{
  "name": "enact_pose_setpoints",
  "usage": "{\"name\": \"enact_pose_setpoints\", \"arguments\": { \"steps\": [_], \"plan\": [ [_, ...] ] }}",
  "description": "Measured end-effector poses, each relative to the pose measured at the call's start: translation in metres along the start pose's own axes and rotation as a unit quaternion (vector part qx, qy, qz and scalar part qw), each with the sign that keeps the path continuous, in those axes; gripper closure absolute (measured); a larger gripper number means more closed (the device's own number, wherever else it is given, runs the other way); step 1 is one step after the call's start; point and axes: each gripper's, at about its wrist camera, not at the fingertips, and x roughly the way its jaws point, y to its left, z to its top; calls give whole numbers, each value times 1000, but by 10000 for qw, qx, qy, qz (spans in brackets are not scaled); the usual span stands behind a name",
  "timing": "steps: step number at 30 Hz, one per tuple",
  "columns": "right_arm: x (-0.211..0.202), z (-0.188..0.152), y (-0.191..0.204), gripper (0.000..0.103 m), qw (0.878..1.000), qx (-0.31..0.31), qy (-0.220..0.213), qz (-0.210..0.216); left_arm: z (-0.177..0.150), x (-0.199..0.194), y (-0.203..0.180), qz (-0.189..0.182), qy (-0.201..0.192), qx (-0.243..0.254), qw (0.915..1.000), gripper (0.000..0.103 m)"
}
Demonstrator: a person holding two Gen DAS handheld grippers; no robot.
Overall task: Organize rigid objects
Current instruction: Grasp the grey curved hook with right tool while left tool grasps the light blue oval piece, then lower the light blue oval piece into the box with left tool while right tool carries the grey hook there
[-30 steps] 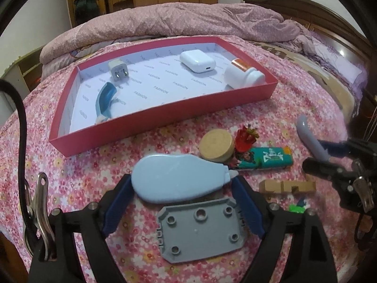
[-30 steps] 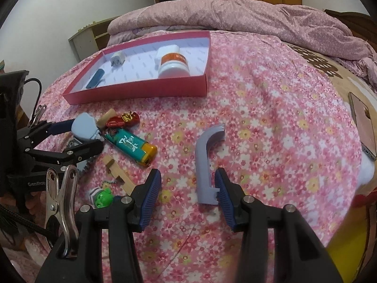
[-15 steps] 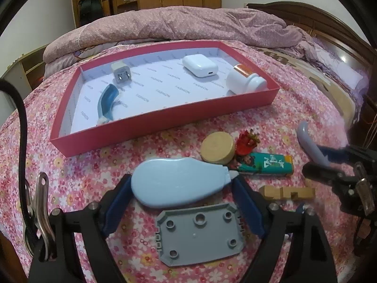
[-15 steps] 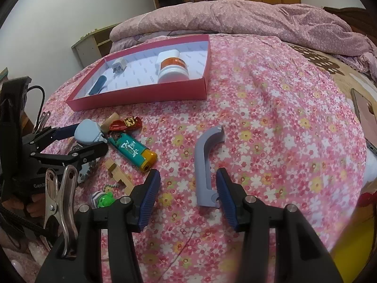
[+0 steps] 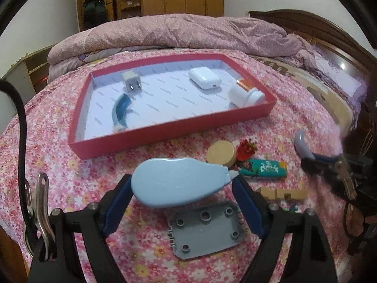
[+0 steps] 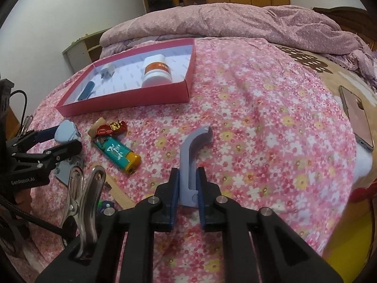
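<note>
My left gripper [image 5: 181,184] is shut on a light-blue correction-tape dispenser [image 5: 179,184] and holds it above the floral bedspread. My right gripper [image 6: 188,184] is shut on a lilac plastic handle [image 6: 190,155], lifted off the bed; it also shows in the left wrist view [image 5: 302,147]. A red tray [image 5: 165,127] beyond holds a white plug [image 5: 131,83], a blue curved piece [image 5: 120,109], a white earbud case [image 5: 204,79] and a white pill bottle [image 5: 246,94].
On the bedspread lie a grey plate [image 5: 205,231], a round wooden disc [image 5: 221,152], a red toy [image 5: 246,151], a teal lighter [image 5: 264,171], a wooden block [image 5: 281,193] and a green item [image 6: 104,205]. A phone [image 6: 357,118] lies at the right. A quilt is bunched behind.
My right gripper closed on the lilac handle and lifted it. My left gripper rose with the correction-tape dispenser held in it.
</note>
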Motion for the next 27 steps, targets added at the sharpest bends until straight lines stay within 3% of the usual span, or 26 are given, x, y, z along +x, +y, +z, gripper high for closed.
{"name": "enact_pose_setpoints", "arguments": {
  "steps": [12,19,27],
  "plan": [
    [-8,17,5,88,9992,113,-55,367,29,-10,25,205,-169,-294,9992,16],
    [-8,54,10,88,9991,-180,-147,351,61,-6,36,484,-231,-102,9985,16],
    [16,104,14,88,9987,-386,-171,273,84,28,48,257,-60,-410,9988,16]
  ]
}}
